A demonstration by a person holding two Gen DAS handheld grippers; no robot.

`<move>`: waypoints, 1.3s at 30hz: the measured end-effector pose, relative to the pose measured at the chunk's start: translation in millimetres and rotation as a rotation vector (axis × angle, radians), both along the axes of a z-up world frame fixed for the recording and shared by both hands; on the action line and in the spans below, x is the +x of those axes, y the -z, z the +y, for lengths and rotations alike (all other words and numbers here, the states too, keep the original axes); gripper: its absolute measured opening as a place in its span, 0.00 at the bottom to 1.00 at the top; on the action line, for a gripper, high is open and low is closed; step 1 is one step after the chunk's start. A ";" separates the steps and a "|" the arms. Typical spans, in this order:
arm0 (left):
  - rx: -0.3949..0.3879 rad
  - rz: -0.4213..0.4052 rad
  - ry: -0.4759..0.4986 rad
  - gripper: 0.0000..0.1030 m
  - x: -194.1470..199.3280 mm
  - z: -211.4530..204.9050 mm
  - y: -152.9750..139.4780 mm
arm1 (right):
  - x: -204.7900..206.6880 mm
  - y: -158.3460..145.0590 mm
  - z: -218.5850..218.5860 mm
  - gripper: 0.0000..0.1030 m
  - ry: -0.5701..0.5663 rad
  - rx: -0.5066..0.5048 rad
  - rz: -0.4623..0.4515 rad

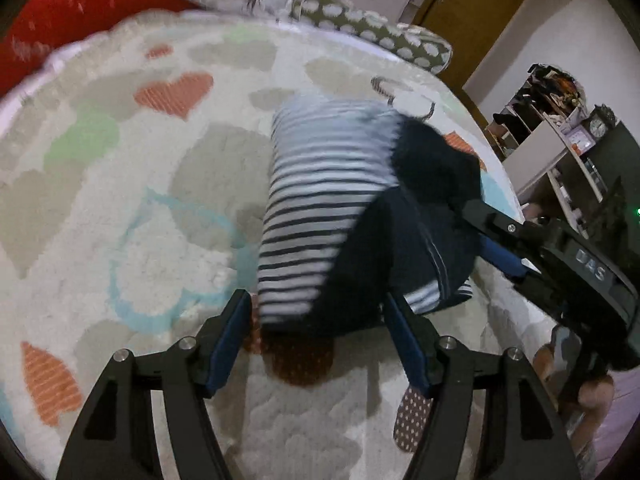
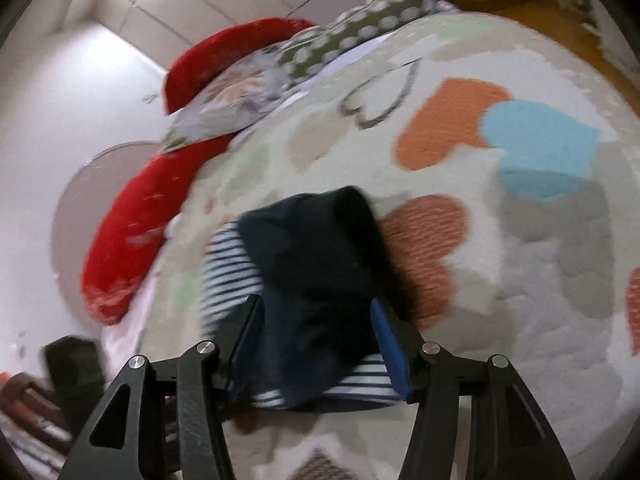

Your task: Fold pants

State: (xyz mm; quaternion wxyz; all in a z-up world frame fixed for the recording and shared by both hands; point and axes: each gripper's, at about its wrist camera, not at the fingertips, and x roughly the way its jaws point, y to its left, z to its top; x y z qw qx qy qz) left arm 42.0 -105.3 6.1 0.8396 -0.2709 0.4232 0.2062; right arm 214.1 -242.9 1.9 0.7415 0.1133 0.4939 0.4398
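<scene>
The pants are navy with white-and-navy striped panels, lying bunched and partly folded on a bed with a heart-patterned cover. In the left wrist view my left gripper is open, its blue-padded fingers either side of the pants' near edge. My right gripper comes in from the right, beside the navy part. In the right wrist view my right gripper is open with the navy fabric lying between its fingers; the striped part shows at left.
A red cushion, a floral pillow and an olive dotted pillow lie at the head of the bed. A shelf unit and a wooden door stand beyond the bed's right edge.
</scene>
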 end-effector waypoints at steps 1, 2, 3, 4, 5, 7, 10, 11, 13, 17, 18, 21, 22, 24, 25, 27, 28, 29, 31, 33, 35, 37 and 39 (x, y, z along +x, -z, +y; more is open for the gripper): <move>0.033 -0.007 -0.007 0.66 -5.5 -4.3 -6.1 | -0.3 -2.5 -5.7 0.60 0.027 -0.021 -0.022; 0.066 -0.017 -0.018 0.67 -12.1 -9.4 -12.5 | -0.8 -6.0 -12.5 0.61 0.041 -0.018 -0.036; 0.090 -0.024 -0.029 0.69 -17.1 -13.8 -17.1 | -2.4 -9.8 -20.2 0.61 0.051 -0.008 -0.042; 0.119 -0.034 -0.048 0.70 -23.4 -17.8 -23.1 | -4.1 -12.4 -25.6 0.61 0.060 -0.004 -0.048; 0.160 -0.047 -0.070 0.70 -31.0 -22.9 -30.4 | -9.6 -17.0 -35.0 0.63 0.079 -0.002 -0.067; 0.250 -0.072 -0.112 0.75 -45.1 -34.0 -44.5 | -18.4 -21.4 -47.6 0.65 0.102 -0.006 -0.099; 0.431 -0.133 -0.189 0.87 -67.5 -55.9 -69.2 | -41.2 -26.2 -62.6 0.66 0.126 -0.026 -0.163; 0.498 -0.163 -0.216 0.90 -75.7 -64.5 -78.3 | -47.9 -27.3 -65.8 0.66 0.131 -0.033 -0.182; 0.620 -0.231 -0.276 1.00 -94.3 -81.9 -95.9 | -63.7 -29.5 -73.2 0.66 0.139 -0.052 -0.216; 0.727 -0.353 -0.329 1.00 -125.4 -104.6 -123.0 | -88.3 -32.9 -80.1 0.67 0.136 -0.073 -0.238; 0.739 -0.385 -0.326 1.00 -132.2 -109.7 -129.2 | -91.4 -33.5 -81.4 0.67 0.137 -0.073 -0.236; 0.741 -0.426 -0.288 1.00 -142.3 -117.8 -140.1 | -105.6 -38.9 -87.0 0.67 0.134 -0.066 -0.253; 0.731 -0.419 -0.275 1.00 -144.9 -120.4 -141.6 | -109.6 -40.4 -88.3 0.67 0.134 -0.070 -0.263; 0.701 -0.415 -0.221 1.00 -147.4 -123.6 -141.9 | -120.2 -44.4 -90.8 0.68 0.133 -0.081 -0.292; 0.685 -0.411 -0.202 1.00 -148.8 -126.2 -141.7 | -125.9 -45.9 -92.8 0.68 0.132 -0.087 -0.301; 0.646 -0.397 -0.181 1.00 -151.9 -129.5 -137.5 | -132.7 -46.3 -96.4 0.69 0.135 -0.096 -0.292; 0.625 -0.383 -0.175 1.00 -151.8 -126.7 -134.1 | -134.4 -46.2 -97.6 0.70 0.135 -0.094 -0.286; 0.614 -0.369 -0.173 1.00 -149.9 -127.0 -131.5 | -136.0 -45.1 -99.6 0.70 0.136 -0.094 -0.281; 0.587 -0.327 -0.178 1.00 -145.4 -119.8 -124.0 | -137.3 -42.6 -100.7 0.71 0.141 -0.109 -0.286; 0.538 -0.297 -0.181 1.00 -141.4 -112.3 -116.5 | -136.1 -38.5 -98.9 0.71 0.147 -0.133 -0.287; 0.490 -0.257 -0.184 1.00 -136.0 -104.9 -107.2 | -135.5 -34.8 -97.7 0.71 0.144 -0.145 -0.274; 0.470 -0.213 -0.189 1.00 -131.2 -101.1 -99.2 | -137.6 -31.8 -96.9 0.71 0.141 -0.157 -0.276; 0.468 -0.182 -0.188 1.00 -128.7 -100.6 -93.3 | -142.0 -30.3 -93.9 0.71 0.137 -0.184 -0.304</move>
